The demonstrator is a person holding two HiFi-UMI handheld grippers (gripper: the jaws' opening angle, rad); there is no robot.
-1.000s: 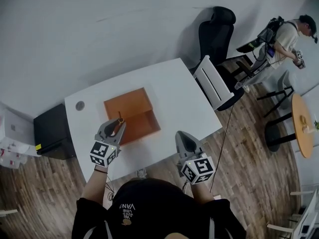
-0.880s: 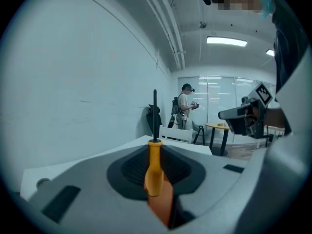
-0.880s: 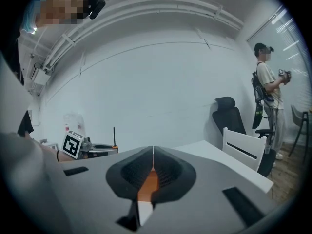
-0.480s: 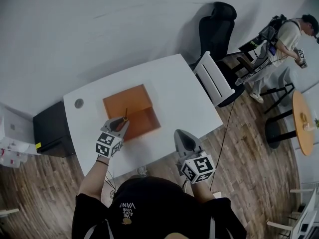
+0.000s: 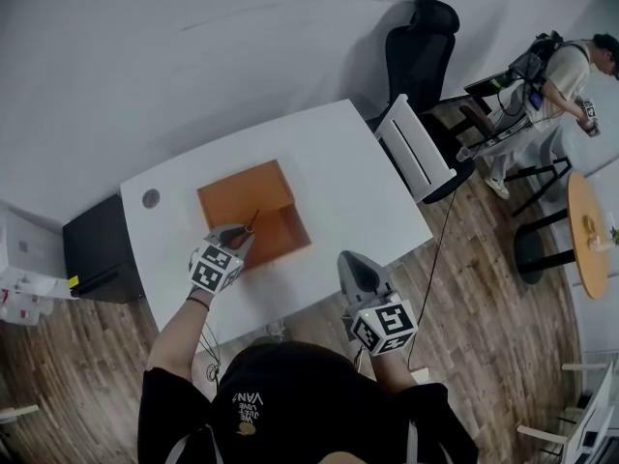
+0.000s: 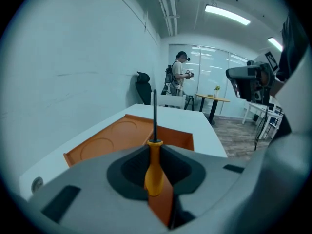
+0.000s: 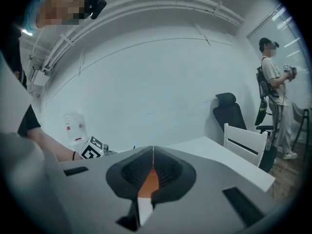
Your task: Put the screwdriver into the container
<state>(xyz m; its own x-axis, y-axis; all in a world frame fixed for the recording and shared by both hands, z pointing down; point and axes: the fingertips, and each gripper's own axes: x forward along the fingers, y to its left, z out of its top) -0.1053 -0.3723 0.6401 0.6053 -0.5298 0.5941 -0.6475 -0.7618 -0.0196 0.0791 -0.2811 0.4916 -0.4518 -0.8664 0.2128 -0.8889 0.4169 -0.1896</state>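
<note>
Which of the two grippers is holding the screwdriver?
The left gripper: its jaws clamp the screwdriver by its orange handle; the right gripper is shut and empty.

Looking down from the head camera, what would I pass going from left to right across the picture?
black cabinet → orange container → right gripper → white chair → person standing

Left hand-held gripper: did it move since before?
Yes. The left hand-held gripper has shifted closer to the orange container, tilting the screwdriver over it.
</note>
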